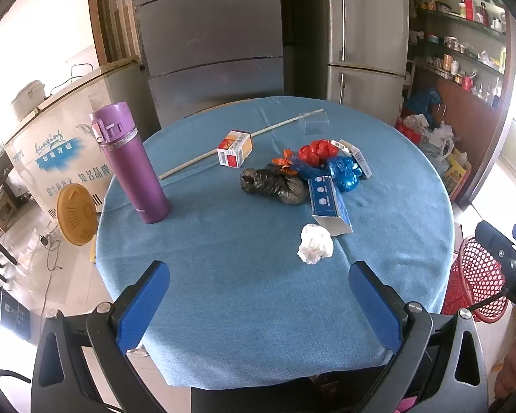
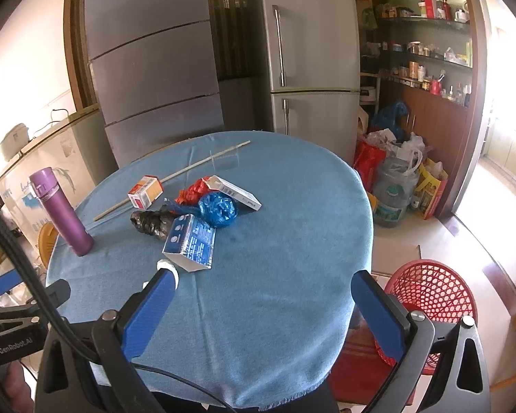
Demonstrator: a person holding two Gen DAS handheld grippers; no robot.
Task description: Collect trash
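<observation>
A round table under a blue cloth (image 1: 223, 241) (image 2: 292, 223) holds a heap of trash: a crumpled white paper ball (image 1: 315, 243), a blue carton (image 1: 328, 204) (image 2: 190, 241), a black bag (image 1: 275, 185) (image 2: 151, 222), a blue bag (image 1: 344, 172) (image 2: 218, 209), a red bag (image 1: 316, 149) (image 2: 194, 189), and an orange-and-white box (image 1: 234, 148) (image 2: 145, 192). My left gripper (image 1: 259, 304) hangs open over the table's near edge, short of the paper ball. My right gripper (image 2: 263, 313) is open too, its left finger (image 2: 148, 313) covering most of the paper ball.
A purple flask (image 1: 130, 163) (image 2: 62, 211) stands at the table's left. A thin stick (image 1: 240, 143) (image 2: 172, 179) lies across the back. A red mesh basket (image 1: 474, 278) (image 2: 433, 296) sits on the floor to the right. Fridges and cluttered shelves stand behind.
</observation>
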